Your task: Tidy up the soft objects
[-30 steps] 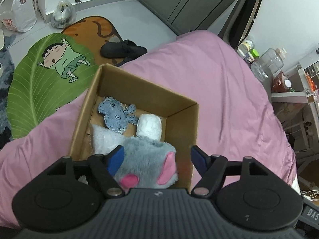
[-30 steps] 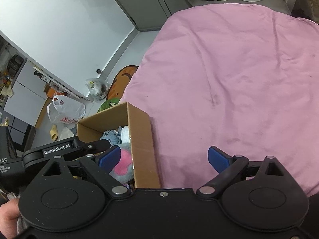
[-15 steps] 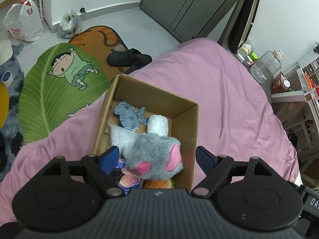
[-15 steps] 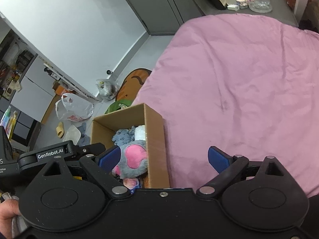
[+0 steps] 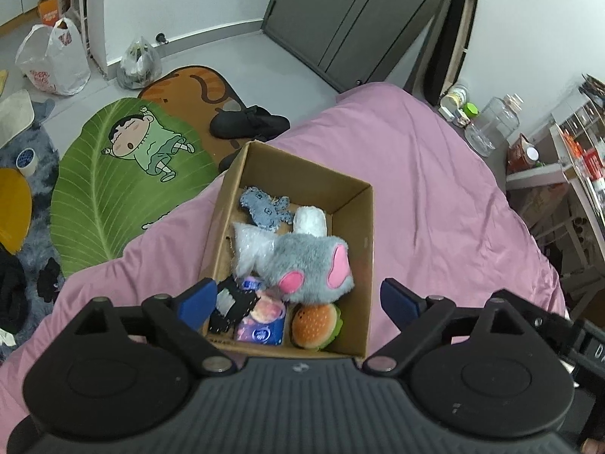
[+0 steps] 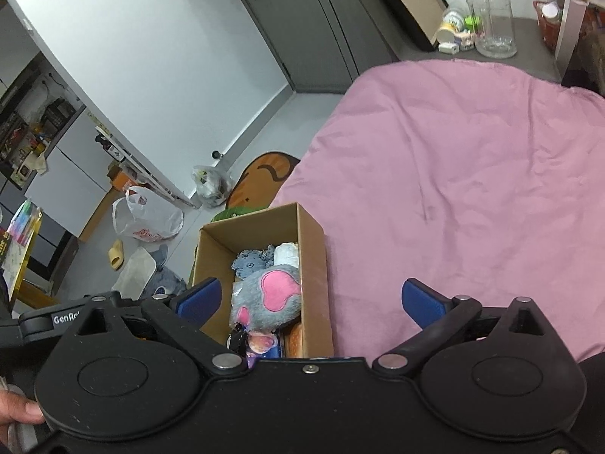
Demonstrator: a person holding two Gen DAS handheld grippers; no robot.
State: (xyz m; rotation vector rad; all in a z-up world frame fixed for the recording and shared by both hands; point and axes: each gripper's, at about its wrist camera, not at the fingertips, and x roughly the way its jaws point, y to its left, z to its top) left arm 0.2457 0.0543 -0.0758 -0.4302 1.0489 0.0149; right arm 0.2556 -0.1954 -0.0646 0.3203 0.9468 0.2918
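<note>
A cardboard box [image 5: 355, 204] [image 6: 314, 249] sits on the pink bedspread [image 5: 435, 204] [image 6: 472, 174]. Inside lie a grey plush with pink ears [image 5: 306, 265] [image 6: 268, 295], a small blue knitted toy [image 5: 264, 206] [image 6: 249, 263], a white roll [image 5: 310, 221] [image 6: 286, 254], a plastic-wrapped white piece [image 5: 247, 246], a burger plush [image 5: 315, 325], a purple pack [image 5: 261, 331] and a black item [image 5: 230, 306]. My left gripper [image 5: 298, 299] hovers above the box's near end, jaws opening, nothing between them. My right gripper [image 6: 308, 299] hangs over the box's right wall, jaws opening and empty.
On the floor left of the bed lie a green leaf-shaped mat [image 5: 124, 174], an orange cat mat [image 5: 193, 87], black slippers [image 5: 249, 126] and plastic bags [image 5: 53, 60] [image 6: 147, 217]. A clear jug [image 5: 491, 125] [image 6: 491, 22] and small bottles stand beyond the bed. A hand [image 6: 17, 412] shows at bottom left.
Both grippers have risen and pulled back from the box, so more of its contents show. The left jaws have spread wider off the grey plush, which now lies in the box.
</note>
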